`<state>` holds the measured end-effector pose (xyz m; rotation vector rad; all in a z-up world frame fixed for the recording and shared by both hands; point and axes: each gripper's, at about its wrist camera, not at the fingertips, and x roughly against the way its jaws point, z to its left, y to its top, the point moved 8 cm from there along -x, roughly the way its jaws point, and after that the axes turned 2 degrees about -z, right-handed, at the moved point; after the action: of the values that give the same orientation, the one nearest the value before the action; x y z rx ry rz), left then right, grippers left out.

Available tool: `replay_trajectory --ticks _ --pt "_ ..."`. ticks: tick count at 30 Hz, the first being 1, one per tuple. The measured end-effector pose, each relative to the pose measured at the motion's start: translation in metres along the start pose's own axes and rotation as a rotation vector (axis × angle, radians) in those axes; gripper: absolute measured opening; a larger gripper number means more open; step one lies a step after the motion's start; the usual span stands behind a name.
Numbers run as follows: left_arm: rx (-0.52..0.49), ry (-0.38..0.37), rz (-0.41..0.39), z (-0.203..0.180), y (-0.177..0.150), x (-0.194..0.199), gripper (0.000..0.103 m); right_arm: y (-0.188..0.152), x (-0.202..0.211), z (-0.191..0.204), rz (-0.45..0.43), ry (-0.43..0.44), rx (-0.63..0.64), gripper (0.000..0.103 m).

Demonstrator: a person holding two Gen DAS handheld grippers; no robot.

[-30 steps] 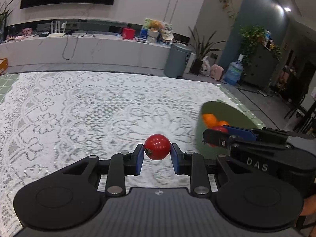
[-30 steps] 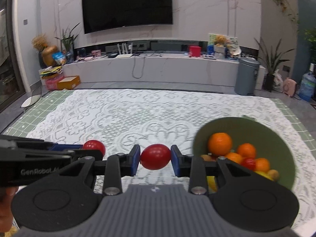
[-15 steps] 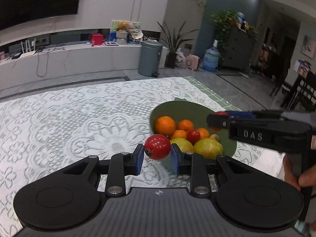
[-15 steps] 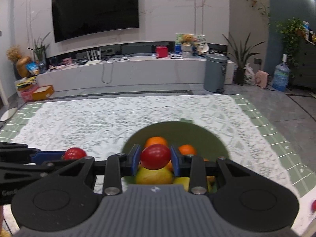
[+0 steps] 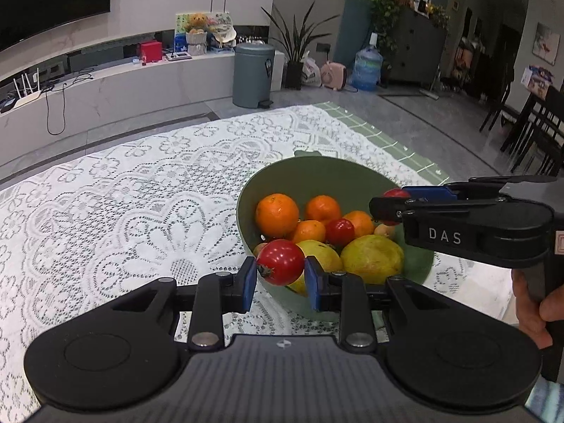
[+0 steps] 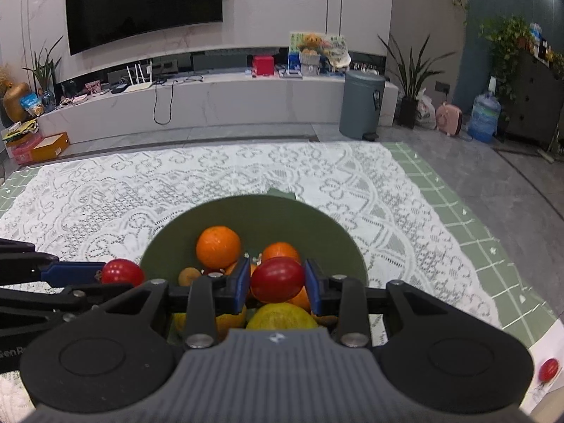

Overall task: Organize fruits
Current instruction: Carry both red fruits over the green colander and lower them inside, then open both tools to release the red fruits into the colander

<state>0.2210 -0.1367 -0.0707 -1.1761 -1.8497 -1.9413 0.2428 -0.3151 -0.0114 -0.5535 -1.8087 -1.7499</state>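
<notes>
Left gripper (image 5: 281, 278) clamped on round tomato (image 5: 281, 262), stem leftward; right gripper (image 6: 275, 290) clamped on oval tomato (image 6: 277, 279), long axis crosswise, above bowl (image 6: 317, 225).

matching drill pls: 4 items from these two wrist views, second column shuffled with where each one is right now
Things:
1. Round red tomato with stem stub
2. Oval red tomato
3. Large round orange
4. Small red tomato at frame corner

Places:
A. Lying in the green bowl, toward its left
B. Clamped in the right gripper, above the bowl's fruit
C. Alone on the white surface, outside the bowl
D. Clamped in the left gripper, at the bowl's near rim

Pairs: 1-D, 2-B, 3-A, 4-C
</notes>
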Motion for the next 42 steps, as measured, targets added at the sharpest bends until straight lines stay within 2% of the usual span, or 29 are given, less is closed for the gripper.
replay_trajectory --ticks 6,9,19,30,37,42 --pt "0.003 -0.002 0.032 0.001 0.003 -0.018 0.033 -0.002 -0.017 0.002 0.027 0.008 -0.013 0.030" --pt "-0.022 0.016 0.020 0.000 0.008 -0.021 0.033 -0.005 -0.023 0.003 0.034 0.005 -0.010 0.030" --pt "-0.035 -0.011 0.015 -0.010 0.020 -0.036 0.032 -0.010 -0.033 0.001 0.056 0.001 -0.025 0.030" --pt "-0.042 -0.020 0.083 -0.007 0.012 -0.051 0.033 -0.015 -0.043 -0.006 0.082 0.006 -0.067 0.031" --pt "-0.051 -0.011 0.086 -0.008 0.010 -0.051 0.033 -0.016 -0.043 -0.006 0.083 0.006 -0.071 0.031" --pt "-0.049 0.001 0.070 -0.008 0.012 -0.044 0.043 -0.015 -0.042 -0.006 0.080 0.006 -0.074 0.032"
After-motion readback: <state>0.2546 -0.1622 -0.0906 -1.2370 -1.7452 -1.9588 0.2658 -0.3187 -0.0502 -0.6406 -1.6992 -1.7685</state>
